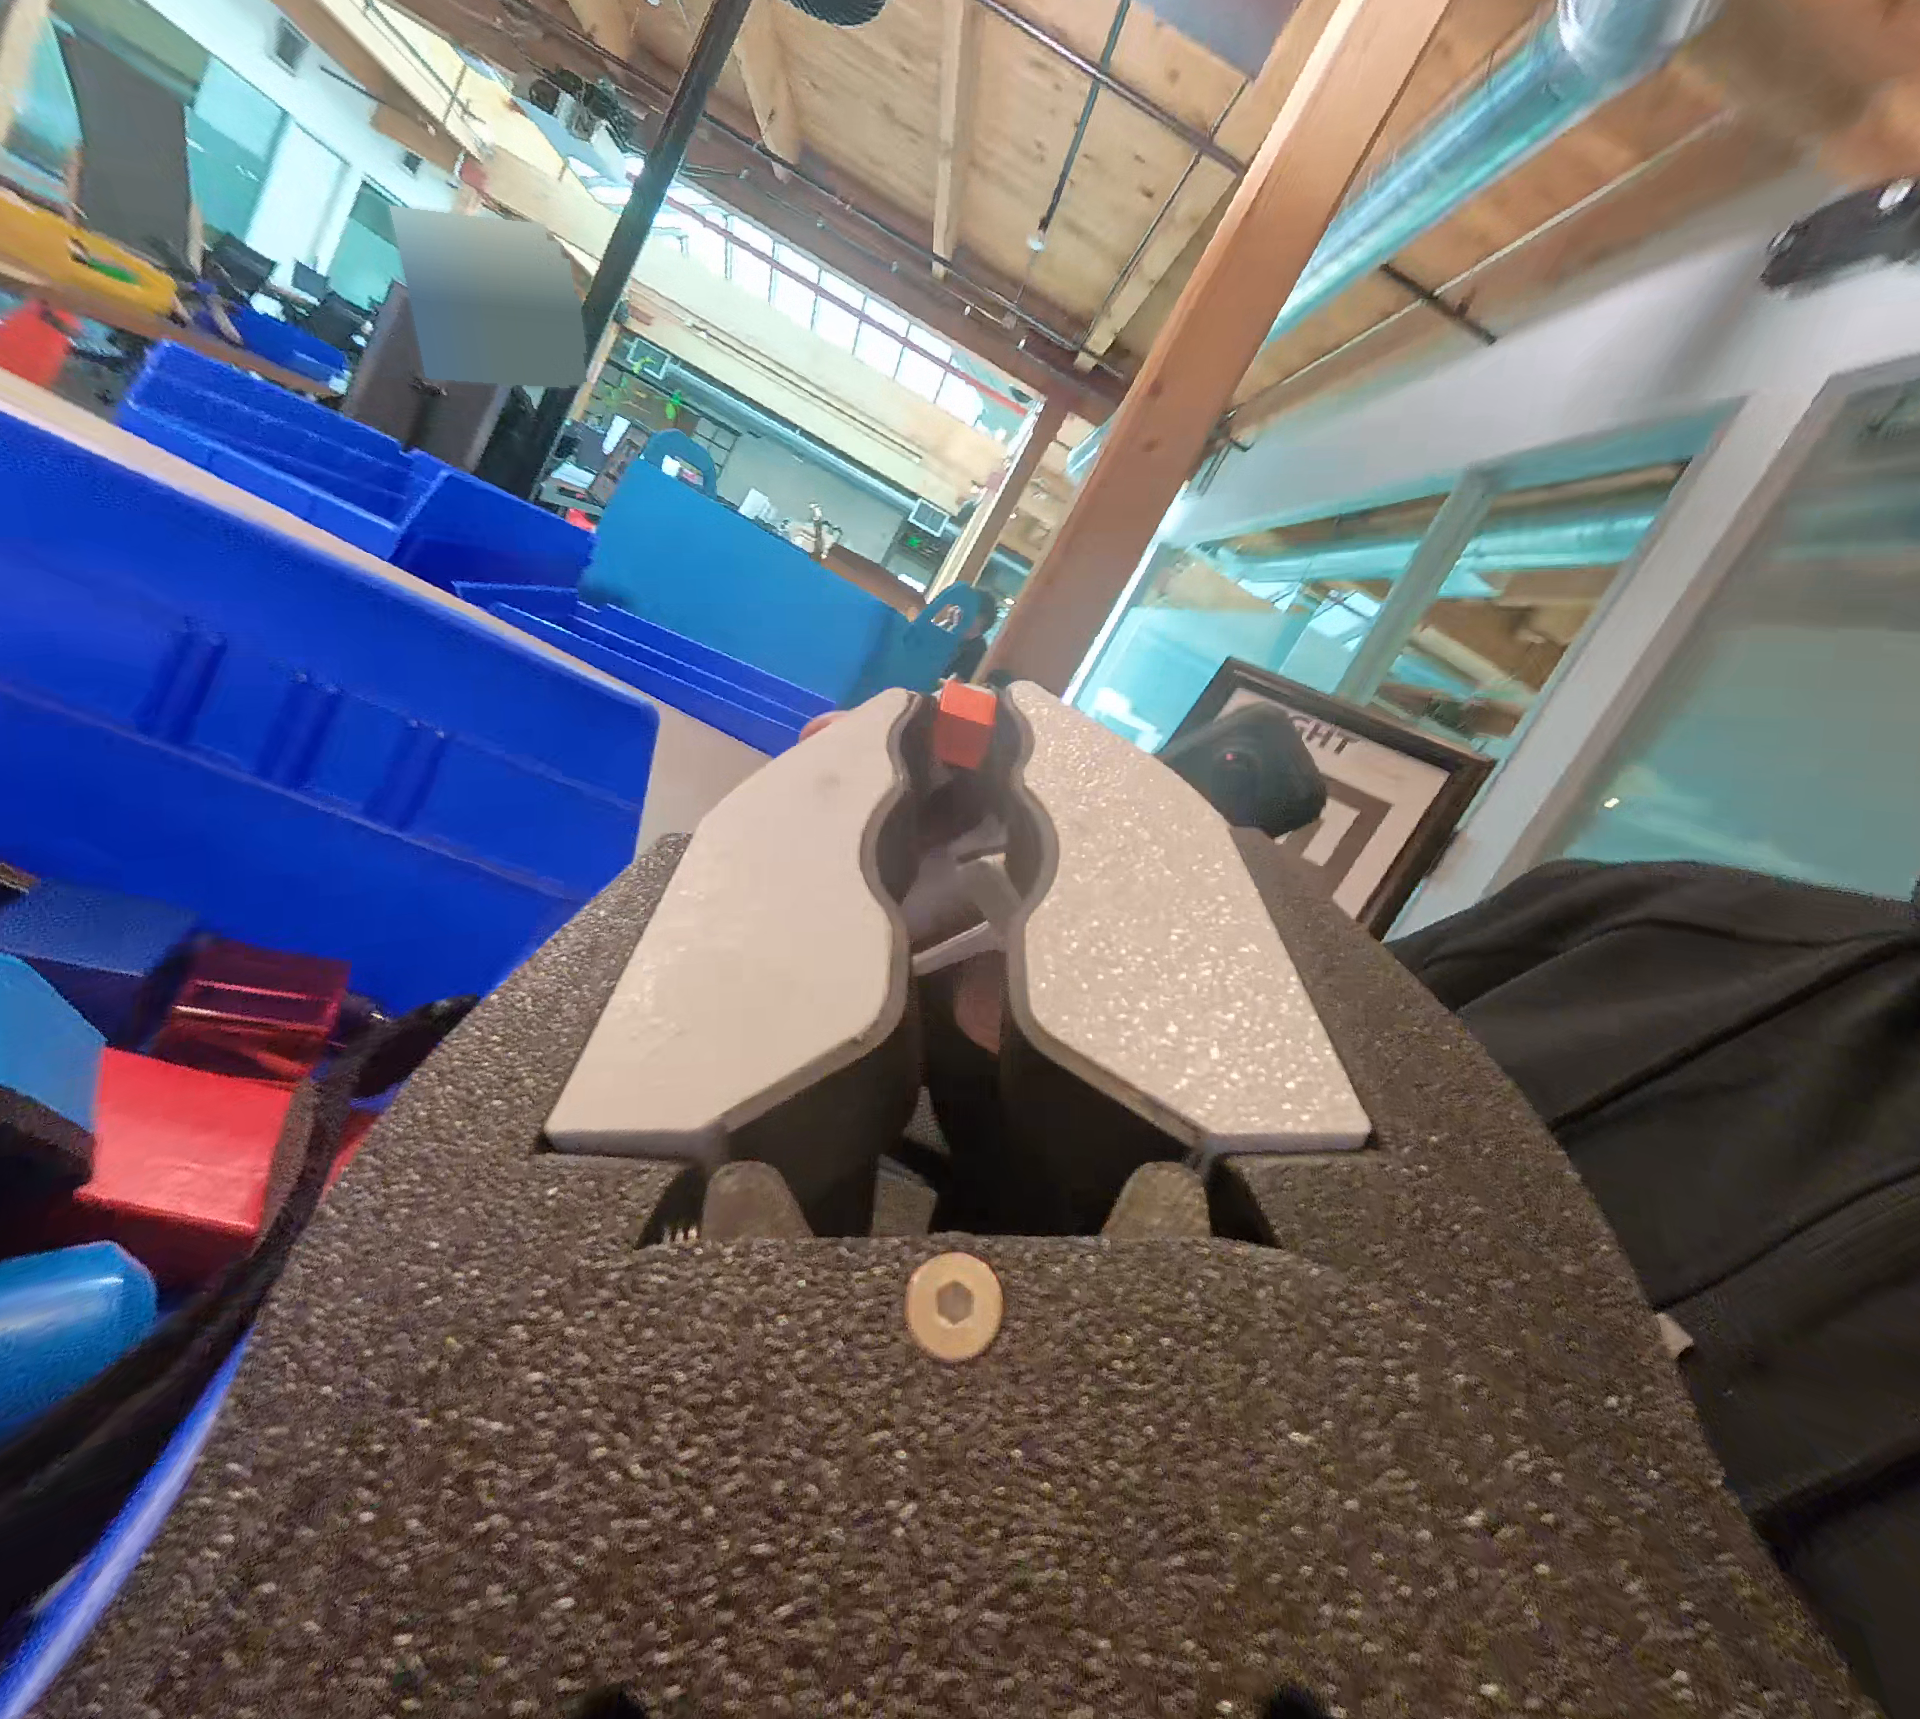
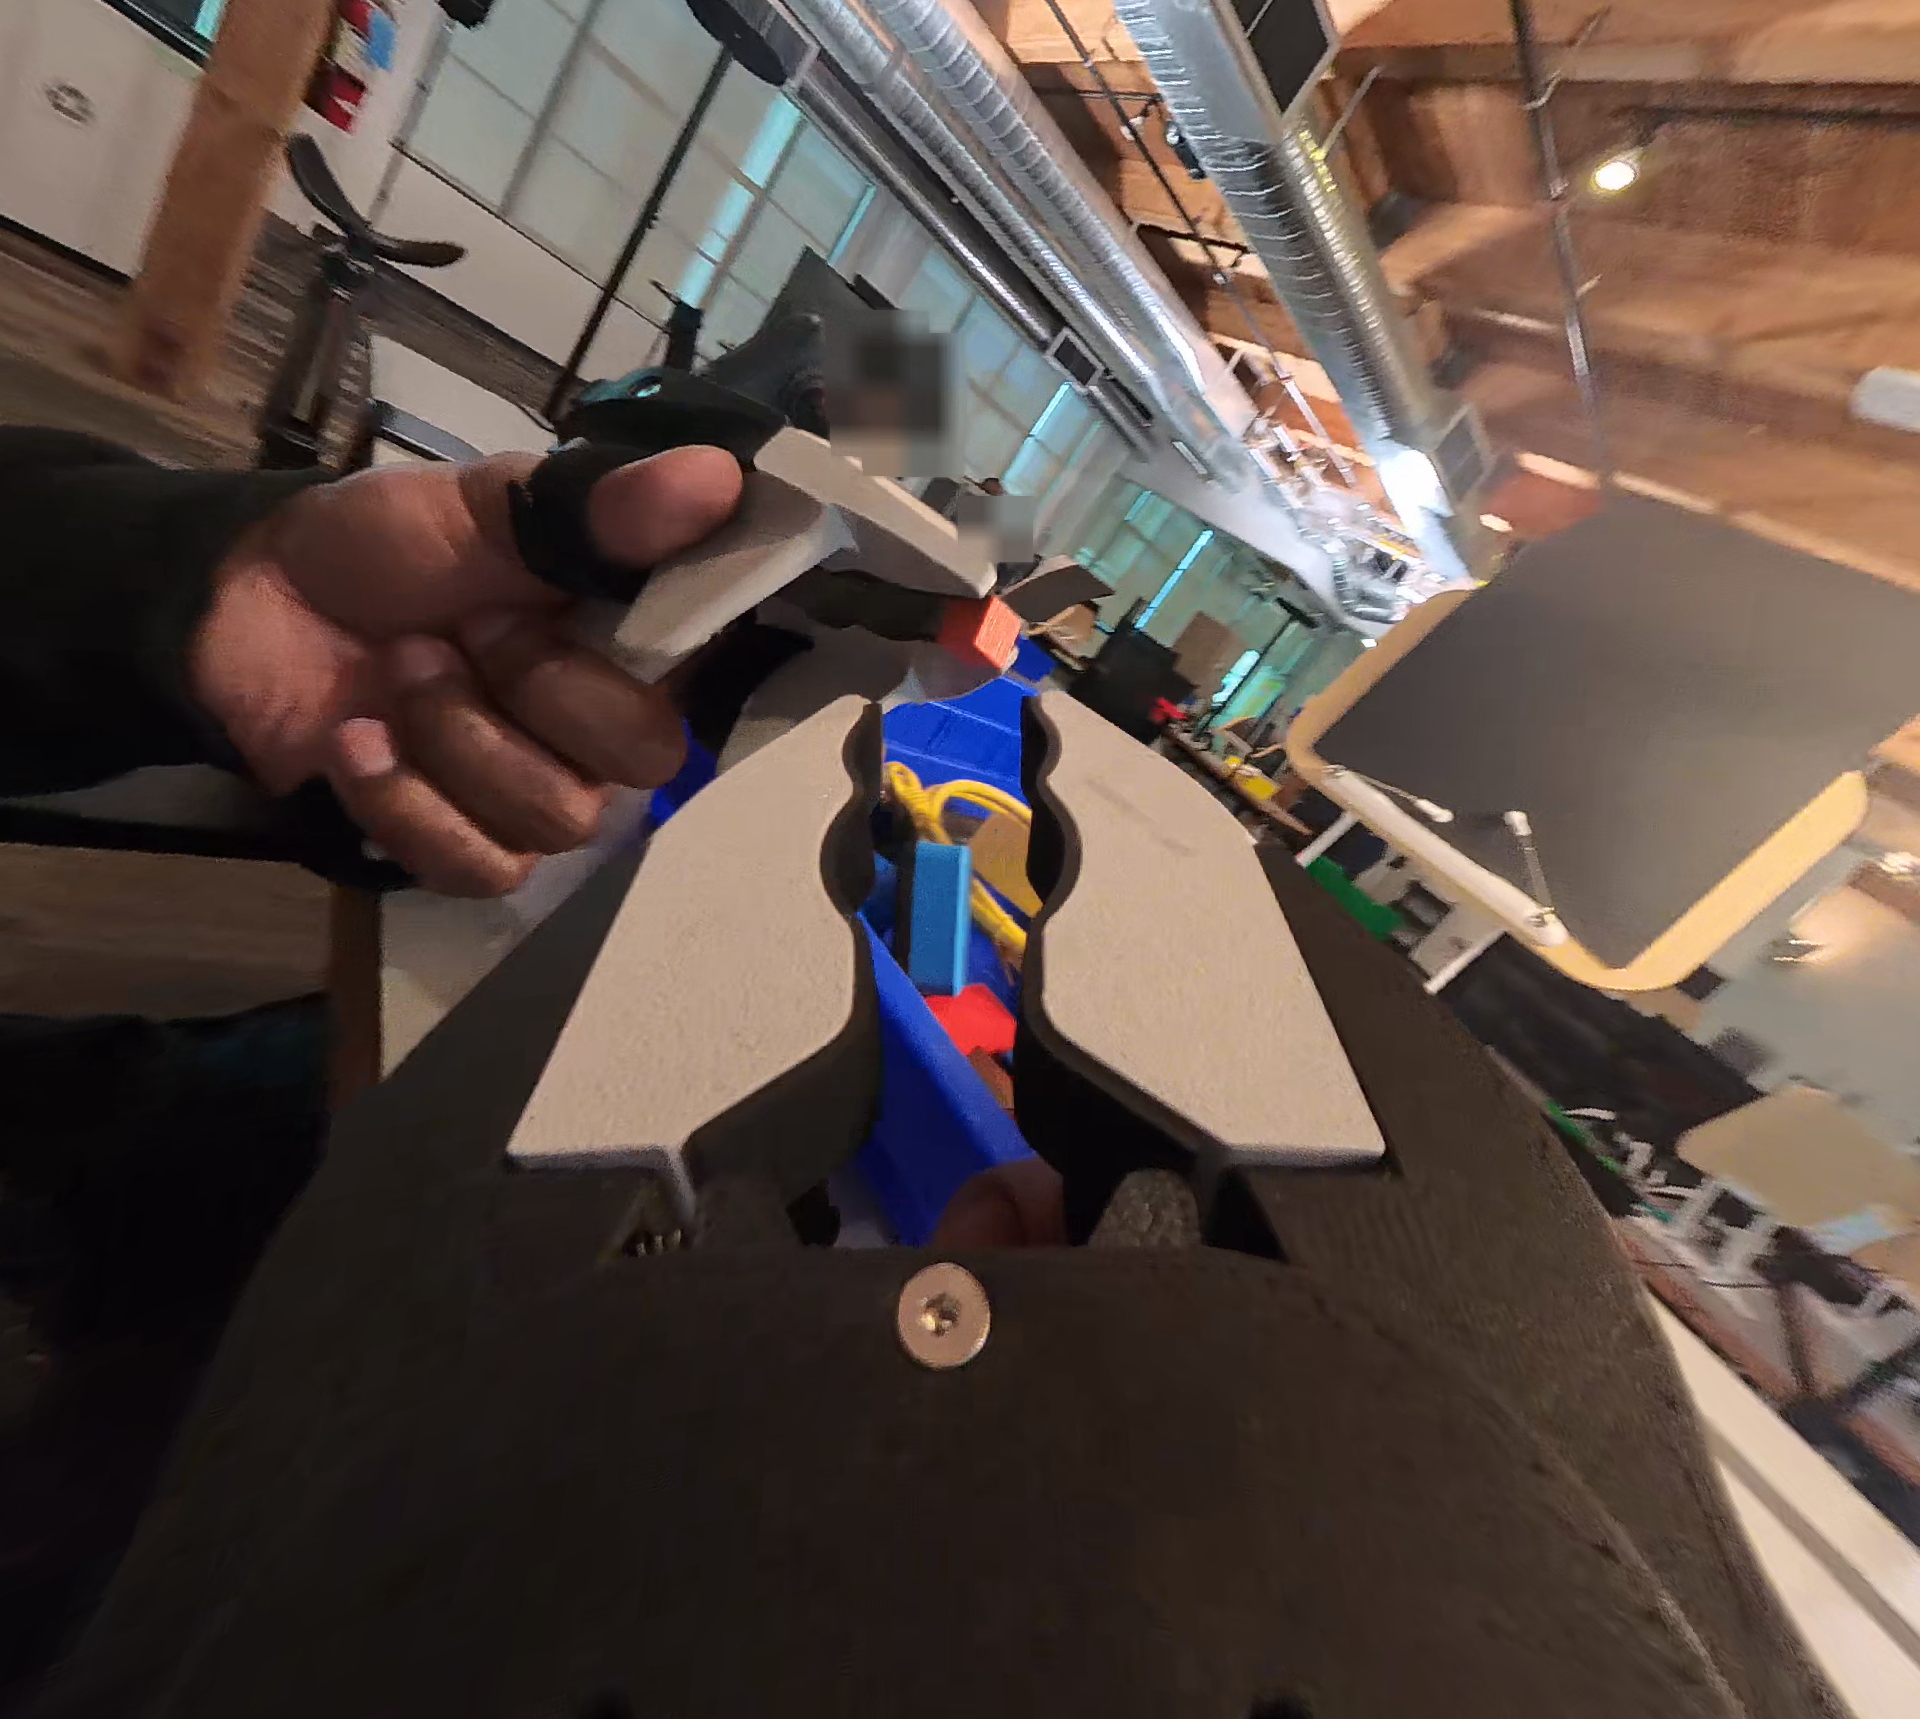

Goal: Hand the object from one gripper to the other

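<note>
A small orange-red block (image 1: 964,728) sits pinched between the tips of my left gripper (image 1: 961,713), which is shut on it and tilted upward. In the right wrist view the same block (image 2: 982,630) shows at the tip of the left gripper (image 2: 997,604), held by a person's hand (image 2: 436,651) just above and beyond my right gripper's tips. My right gripper (image 2: 948,713) is open and empty, its fingers apart below the block, not touching it.
A blue bin (image 1: 312,734) stands to the left, with more blue bins behind. Red and blue blocks (image 1: 187,1160) lie at lower left. Below the right gripper a blue bin (image 2: 935,1129) holds a blue block, a red block and a yellow cable. A black bag (image 1: 1683,1098) lies right.
</note>
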`<state>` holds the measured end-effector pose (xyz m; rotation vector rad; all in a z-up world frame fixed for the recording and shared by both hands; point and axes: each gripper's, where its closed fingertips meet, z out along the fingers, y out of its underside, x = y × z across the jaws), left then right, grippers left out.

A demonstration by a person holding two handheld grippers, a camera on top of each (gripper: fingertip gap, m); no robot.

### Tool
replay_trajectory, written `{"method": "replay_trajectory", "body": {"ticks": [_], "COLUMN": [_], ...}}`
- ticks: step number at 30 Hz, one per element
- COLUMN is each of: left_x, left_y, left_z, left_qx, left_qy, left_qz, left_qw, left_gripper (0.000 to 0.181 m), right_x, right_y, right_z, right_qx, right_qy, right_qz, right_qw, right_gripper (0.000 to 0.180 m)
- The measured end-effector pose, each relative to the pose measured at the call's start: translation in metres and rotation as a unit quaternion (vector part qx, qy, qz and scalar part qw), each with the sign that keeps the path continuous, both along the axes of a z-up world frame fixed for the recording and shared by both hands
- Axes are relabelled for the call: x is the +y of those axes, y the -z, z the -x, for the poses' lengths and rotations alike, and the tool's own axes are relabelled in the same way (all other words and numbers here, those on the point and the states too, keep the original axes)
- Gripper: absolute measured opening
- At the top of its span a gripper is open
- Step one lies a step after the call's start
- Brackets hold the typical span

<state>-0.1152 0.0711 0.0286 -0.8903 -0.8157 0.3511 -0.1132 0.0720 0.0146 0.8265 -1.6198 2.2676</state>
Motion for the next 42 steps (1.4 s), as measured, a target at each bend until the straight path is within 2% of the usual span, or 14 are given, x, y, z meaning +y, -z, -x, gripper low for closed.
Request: {"method": "replay_trajectory", "body": {"ticks": [10,16,19,24,30,35,37,38,40,42], "left_x": [0.011,0.015,0.014,0.001,0.011,0.023,0.026,0.026,0.027,0.022], "left_y": [0.004,0.006,0.005,0.004,0.01,0.019,0.02,0.019,0.019,0.016], "left_z": [0.012,0.016,0.016,0.012,0.004,0.004,0.003,0.003,0.003,0.005], "left_qx": [-0.026,-0.031,-0.029,-0.025,-0.066,-0.109,-0.108,-0.107,-0.099,-0.075], "left_qy": [0.02,0.016,-0.003,-0.056,-0.011,0.033,0.043,0.045,0.041,-0.003], "left_qz": [-0.104,-0.139,-0.106,-0.003,0.051,0.033,0.034,0.028,0.035,0.071], "left_qw": [0.994,0.99,0.994,0.998,0.996,0.993,0.993,0.993,0.994,0.995], "left_gripper": [0.012,0.011,0.011,0.027,0.03,0.028,0.013,0.011,0.01,0.011], "right_x": [-0.002,-0.002,-0.001,0.003,0.004,0.002,0.001,0.001,0.002,0.003], "right_y": [-0.005,-0.007,-0.008,-0.01,-0.008,0.0,0.001,0.001,0.0,-0.002], "right_z": [0.005,0.011,0.011,0.009,0.006,-0.003,-0.004,-0.004,-0.004,-0.002], "right_qx": [0.063,0.063,0.043,-0.02,-0.03,0.008,0.016,0.017,0.012,0.002], "right_qy": [0.089,0.112,0.095,0.025,-0.001,0.001,0.003,0.004,0.003,0.001], "right_qz": [0.059,0.066,0.058,0.028,0.012,0.008,0.008,0.01,0.011,0.013], "right_qw": [0.992,0.989,0.993,0.999,0.999,1.0,1.0,1.0,1.0,1.0], "right_gripper": [0.023,0.012,0.011,0.011,0.01,0.01,0.01,0.01,0.01,0.013]}}
